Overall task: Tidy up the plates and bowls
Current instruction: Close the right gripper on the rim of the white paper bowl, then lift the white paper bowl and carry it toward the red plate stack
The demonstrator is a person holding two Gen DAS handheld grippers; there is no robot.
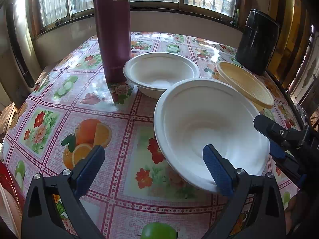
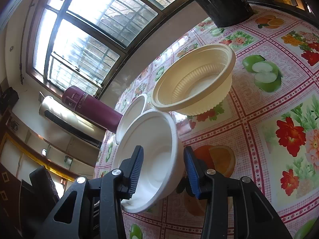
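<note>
A white bowl (image 1: 209, 127) stands on the fruit-print tablecloth (image 1: 79, 99), near me. My left gripper (image 1: 154, 168) is open wide; its right finger (image 1: 217, 171) sits at the bowl's near rim, its left finger over bare cloth. My right gripper (image 2: 163, 171) straddles the same white bowl (image 2: 155, 151) at its rim, one pad inside and one outside, with a gap showing on both sides of the wall. It enters the left wrist view as the right gripper (image 1: 269, 139). A second white bowl (image 1: 161, 71) and a yellow ribbed bowl (image 1: 245, 83) stand behind.
A tall maroon flask (image 1: 113, 39) stands left of the far white bowl. A black container (image 1: 257, 41) sits at the back right near the table's edge. A green round thing (image 1: 159, 231) and a red item (image 1: 8, 183) lie close to me.
</note>
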